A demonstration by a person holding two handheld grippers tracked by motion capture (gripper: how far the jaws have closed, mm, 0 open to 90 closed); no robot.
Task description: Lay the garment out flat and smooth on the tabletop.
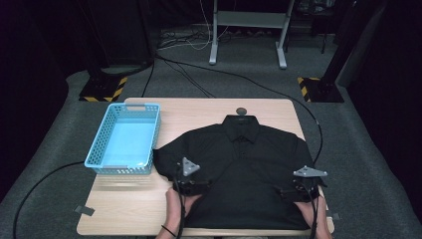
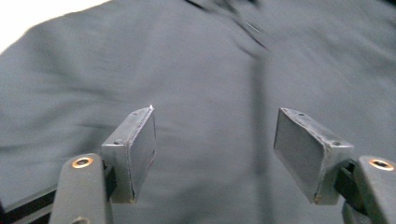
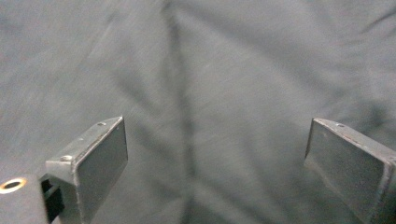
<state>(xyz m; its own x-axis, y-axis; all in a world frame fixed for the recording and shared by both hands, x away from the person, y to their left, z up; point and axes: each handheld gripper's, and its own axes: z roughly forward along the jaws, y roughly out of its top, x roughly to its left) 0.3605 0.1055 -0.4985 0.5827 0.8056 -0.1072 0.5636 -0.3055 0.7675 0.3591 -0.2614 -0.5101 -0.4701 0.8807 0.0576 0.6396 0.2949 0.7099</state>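
Observation:
A black button-up shirt [image 1: 249, 164] lies spread flat, front up, on the wooden table [image 1: 129, 206], with its collar at the far side. My left gripper [image 1: 203, 184] hovers over the shirt's lower left part. In the left gripper view that gripper [image 2: 215, 135] is open, and only dark cloth [image 2: 196, 70] shows beyond the gap. My right gripper [image 1: 284, 191] is over the shirt's lower right part. In the right gripper view it [image 3: 217, 140] is open wide above the cloth [image 3: 210, 70], holding nothing. A forearm comes in behind each gripper from the table's near edge.
An empty light-blue plastic basket [image 1: 99, 149] stands on the table's left side, touching the shirt's left sleeve. A small round grey thing [image 1: 241, 111] lies at the far edge above the collar. Cables trail off both sides to the floor.

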